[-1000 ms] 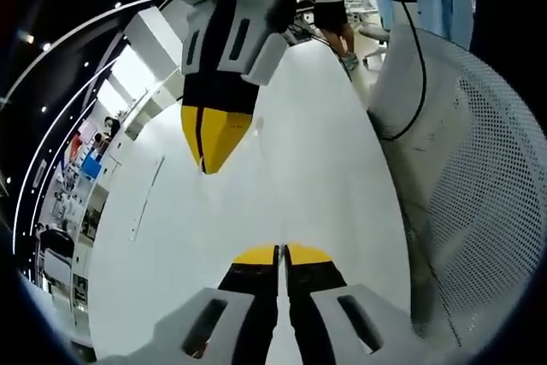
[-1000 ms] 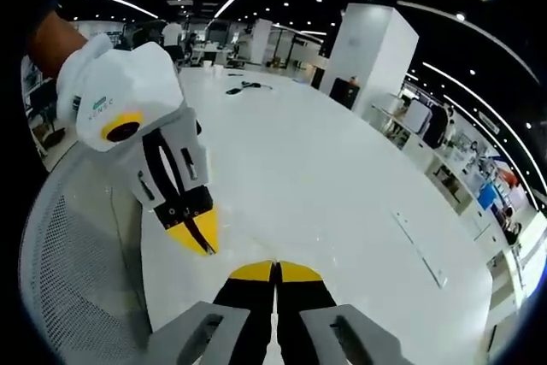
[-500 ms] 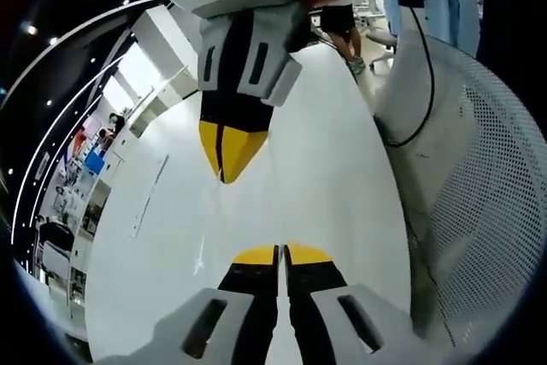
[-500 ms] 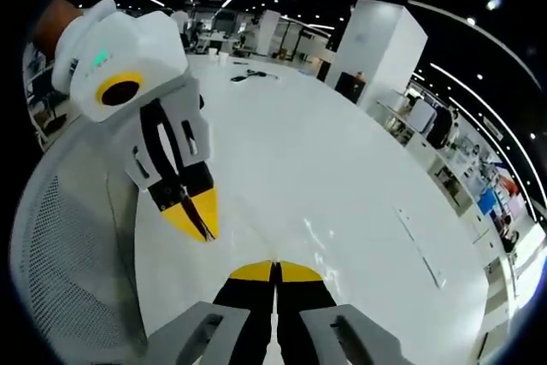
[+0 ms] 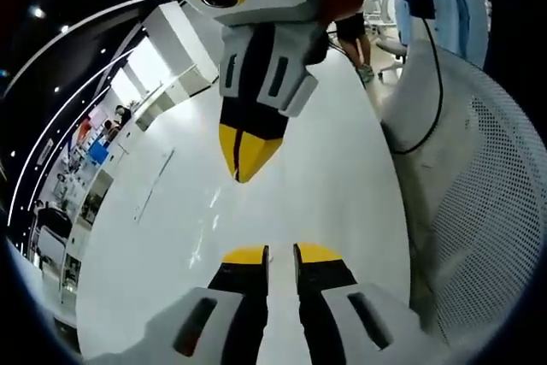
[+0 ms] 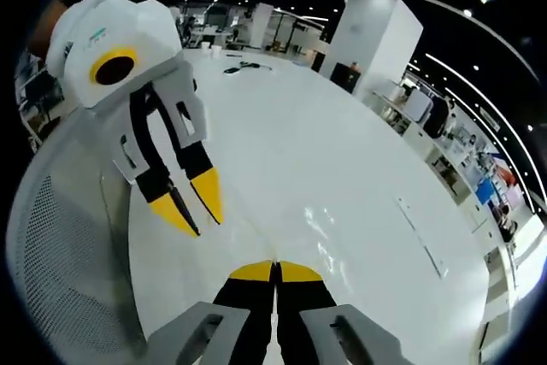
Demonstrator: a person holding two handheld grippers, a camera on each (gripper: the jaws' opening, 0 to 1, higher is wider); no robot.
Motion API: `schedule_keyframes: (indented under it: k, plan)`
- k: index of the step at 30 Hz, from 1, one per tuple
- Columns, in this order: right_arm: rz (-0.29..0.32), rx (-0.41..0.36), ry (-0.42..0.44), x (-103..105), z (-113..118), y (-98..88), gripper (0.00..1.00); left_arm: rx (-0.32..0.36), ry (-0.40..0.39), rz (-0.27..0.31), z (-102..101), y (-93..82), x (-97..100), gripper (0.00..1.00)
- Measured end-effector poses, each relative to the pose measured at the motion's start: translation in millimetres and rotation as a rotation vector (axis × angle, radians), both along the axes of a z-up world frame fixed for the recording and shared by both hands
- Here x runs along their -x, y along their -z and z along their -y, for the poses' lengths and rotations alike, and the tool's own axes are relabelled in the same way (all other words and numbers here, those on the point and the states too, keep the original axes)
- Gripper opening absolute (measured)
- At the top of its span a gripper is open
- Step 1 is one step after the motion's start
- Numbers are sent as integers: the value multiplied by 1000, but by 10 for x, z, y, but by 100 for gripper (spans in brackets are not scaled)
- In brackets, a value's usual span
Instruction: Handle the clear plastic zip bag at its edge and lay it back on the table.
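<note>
Now, zip bag [image 6: 320, 220] on table [image 6: 359, 168] beyond right gripper [image 6: 275, 267]; jaws closed.

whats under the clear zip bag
The white table shows through the clear zip bag, which reads as faint glints. Nothing else is seen beneath it; the bag's edges are too faint to trace.

White table [image 5: 154, 237], white mesh chair back [image 5: 487, 211], black cable [image 5: 427, 83], white pillar [image 6: 367, 40]

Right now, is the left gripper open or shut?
Open: the left gripper shows a gap between its yellow tips, also seen here.
</note>
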State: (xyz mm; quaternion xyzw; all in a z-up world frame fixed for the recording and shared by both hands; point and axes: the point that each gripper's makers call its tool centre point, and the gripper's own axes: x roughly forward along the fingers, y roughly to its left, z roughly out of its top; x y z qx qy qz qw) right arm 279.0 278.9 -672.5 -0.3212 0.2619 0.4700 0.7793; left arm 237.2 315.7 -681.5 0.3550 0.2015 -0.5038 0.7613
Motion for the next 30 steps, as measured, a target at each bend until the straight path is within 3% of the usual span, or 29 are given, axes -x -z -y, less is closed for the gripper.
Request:
schedule_keyframes:
  k: [11, 19, 30]
  plan:
    - [-9, 21, 17, -22, -12, 97, 0, 26, -46, 12, -112, -31, -41, 21]
    - [-9, 45, 37, -52, 46, 182, 0, 66, -80, 33, -166, -121, -55, 21]
    - [32, 67, 68, -121, 101, 185, 0, 93, -146, 3, -356, -78, -22, 21]
